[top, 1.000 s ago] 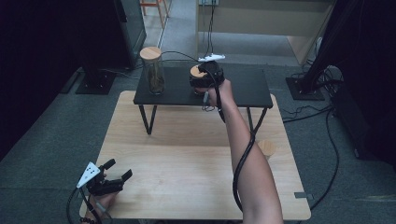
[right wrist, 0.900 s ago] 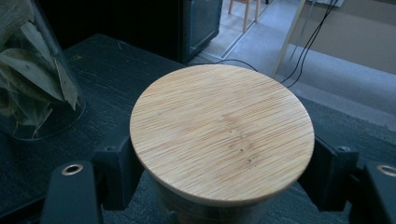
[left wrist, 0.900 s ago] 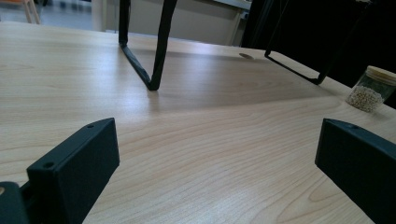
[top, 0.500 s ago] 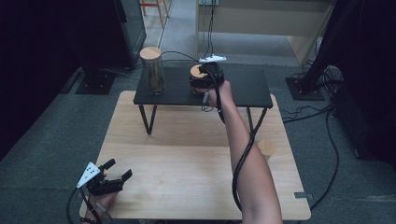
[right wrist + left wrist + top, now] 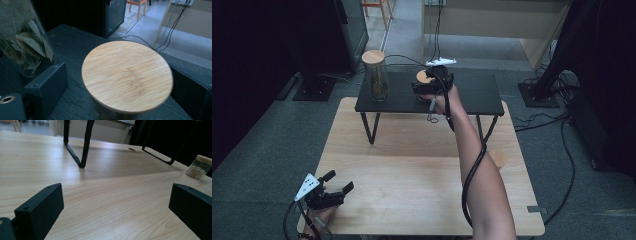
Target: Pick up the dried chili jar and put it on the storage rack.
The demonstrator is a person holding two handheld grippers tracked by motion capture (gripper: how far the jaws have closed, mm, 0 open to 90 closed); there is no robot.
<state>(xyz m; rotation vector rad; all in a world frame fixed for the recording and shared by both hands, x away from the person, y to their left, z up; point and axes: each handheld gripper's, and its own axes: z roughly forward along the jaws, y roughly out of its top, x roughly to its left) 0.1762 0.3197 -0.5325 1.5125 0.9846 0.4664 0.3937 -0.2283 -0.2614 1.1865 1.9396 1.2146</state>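
1. The right gripper sits on the black shelf, near the middle of its length. Its jaws have just been opening and now stand apart on either side of a short jar with a bamboo lid. The pads look clear of the glass, so the jar probably stands on its own, as if just set down.
2. Toward the shelf's left end stands the tall leaf jar, upright and well apart from the short one; the two seem to be lined up along the shelf.
3. The left gripper rests at the wooden table's near left corner, jaws wide and empty, likely parked out of the way.
4. A small seed jar waits near the table's right edge.
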